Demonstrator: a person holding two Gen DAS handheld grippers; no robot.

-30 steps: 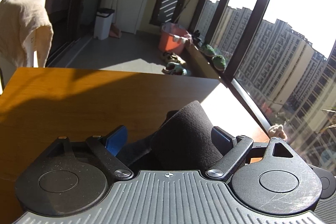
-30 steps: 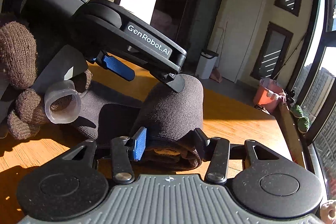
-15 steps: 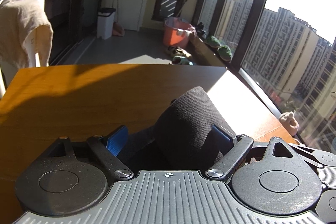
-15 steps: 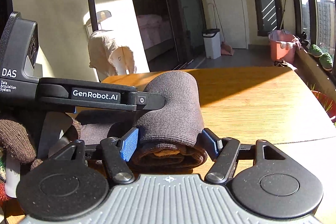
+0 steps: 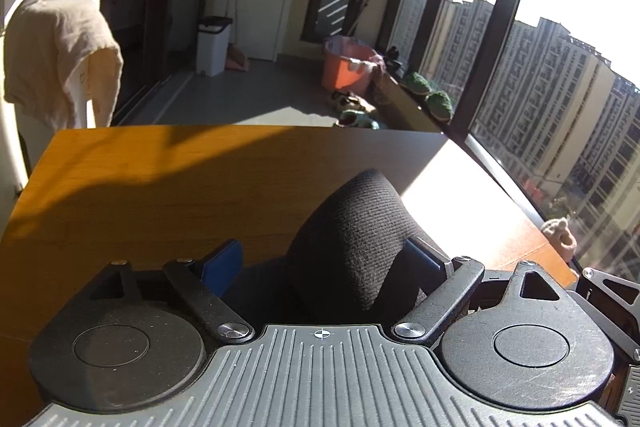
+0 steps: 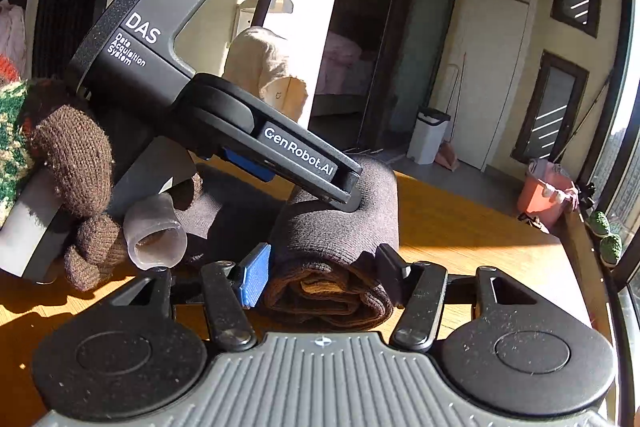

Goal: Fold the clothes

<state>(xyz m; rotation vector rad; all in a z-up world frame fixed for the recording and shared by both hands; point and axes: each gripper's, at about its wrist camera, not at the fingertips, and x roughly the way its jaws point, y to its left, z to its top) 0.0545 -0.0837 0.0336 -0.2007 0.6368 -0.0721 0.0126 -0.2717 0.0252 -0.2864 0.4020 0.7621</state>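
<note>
Sunny balcony room, and the wooden surface [image 5: 160,195] is half in shade with a bright patch along its window-side edge. A rolled-up dark brown knit garment [image 6: 340,227] lies on it, toward the near edge. The right tongs [image 6: 320,273] are clamped on the roll's layered end. The left tongs [image 5: 324,259] are spread wide, with only one blue pad touching the roll. A knit-gloved hand [image 6: 76,187] holds the left tool.
</note>
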